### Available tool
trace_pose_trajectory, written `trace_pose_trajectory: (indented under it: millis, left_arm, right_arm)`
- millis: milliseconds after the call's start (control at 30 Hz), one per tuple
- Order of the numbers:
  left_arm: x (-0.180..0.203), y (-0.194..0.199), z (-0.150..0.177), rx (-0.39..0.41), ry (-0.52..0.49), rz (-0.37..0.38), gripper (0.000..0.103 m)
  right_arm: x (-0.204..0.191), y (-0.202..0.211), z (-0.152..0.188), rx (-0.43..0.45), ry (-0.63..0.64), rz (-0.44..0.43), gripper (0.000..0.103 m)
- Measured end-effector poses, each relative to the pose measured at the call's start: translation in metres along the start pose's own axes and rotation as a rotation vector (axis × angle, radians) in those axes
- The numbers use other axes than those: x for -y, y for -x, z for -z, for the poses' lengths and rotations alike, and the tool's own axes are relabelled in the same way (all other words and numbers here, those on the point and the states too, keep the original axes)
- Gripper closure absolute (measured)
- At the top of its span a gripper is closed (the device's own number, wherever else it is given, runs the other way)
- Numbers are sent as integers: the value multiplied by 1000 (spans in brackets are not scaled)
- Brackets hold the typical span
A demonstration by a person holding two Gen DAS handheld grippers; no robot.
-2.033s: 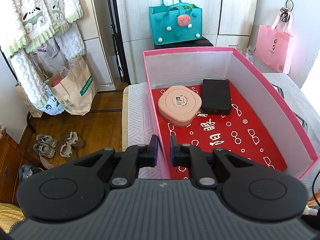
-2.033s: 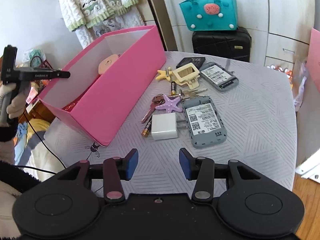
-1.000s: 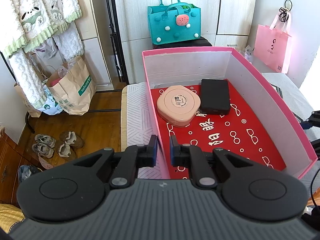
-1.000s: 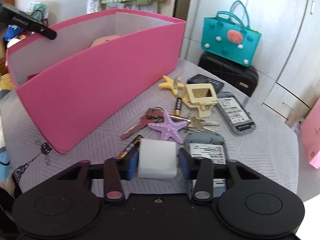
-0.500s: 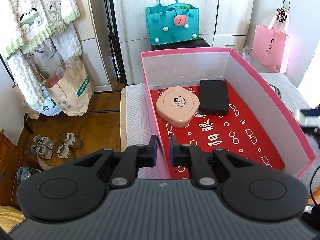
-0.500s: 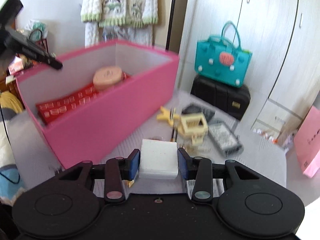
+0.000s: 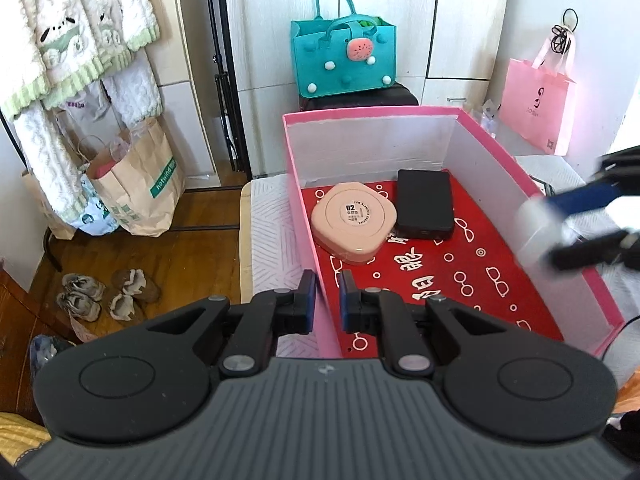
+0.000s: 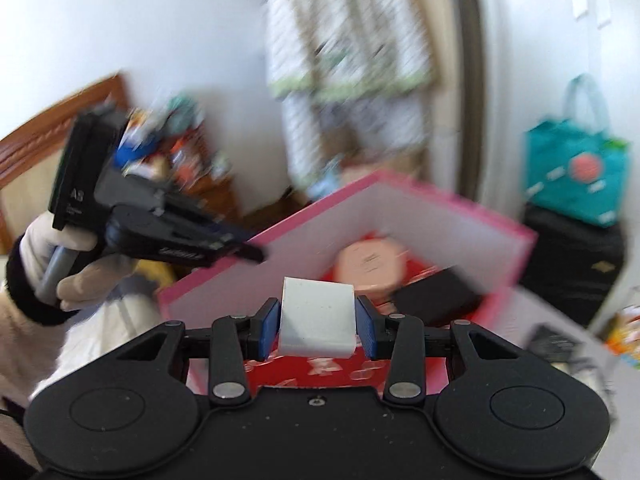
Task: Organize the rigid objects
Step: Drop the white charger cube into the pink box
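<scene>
I see the pink box (image 7: 568, 280) with its red patterned floor, and in it lie a rounded peach case (image 7: 354, 227) and a black flat block (image 7: 425, 210), touching each other near the far wall. My right gripper (image 8: 317, 326) clamps the white charger block (image 8: 317, 320), plain and smooth, above the box's near wall. My left gripper (image 7: 325, 300) grips the box's side wall between nearly closed pads.

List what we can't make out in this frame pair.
- Table items beside the pink box: right wrist view, motion blur.
- White charger prongs: right view, hidden between the right tool pads; smeared in left view.
- Left tool grip on the box wall: contact unclear.
</scene>
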State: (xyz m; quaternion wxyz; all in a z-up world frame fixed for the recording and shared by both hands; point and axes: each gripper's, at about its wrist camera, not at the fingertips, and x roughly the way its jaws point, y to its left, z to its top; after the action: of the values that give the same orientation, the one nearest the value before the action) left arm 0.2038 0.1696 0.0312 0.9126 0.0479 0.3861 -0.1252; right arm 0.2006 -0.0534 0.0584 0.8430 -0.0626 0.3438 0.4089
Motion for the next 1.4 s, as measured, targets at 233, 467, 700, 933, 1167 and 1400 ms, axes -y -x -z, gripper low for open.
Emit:
trace_pose_trajectory:
  millis: [233, 467, 700, 933, 1167, 1400]
  left_arm:
    - [-5, 2, 1, 4, 16, 15, 92]
    - [-4, 2, -1, -1, 6, 13, 92]
    - [-5, 1, -2, -2, 20, 18, 92]
    - [-8, 2, -1, 1, 32, 20, 92]
    - [-8, 2, 1, 14, 53, 16, 92]
    - [-4, 1, 2, 38, 85, -10, 92]
  right_arm:
    - [7, -97, -32, -288, -24, -42, 57]
    - [24, -154, -32, -454, -118, -16, 57]
    - [29, -162, -40, -416, -115, 36, 57]
    - [44, -111, -44, -310, -205, -17, 51]
    - [59, -16, -35, -140, -259, 17, 49]
    - [80, 57, 4, -159, -337, 181, 49]
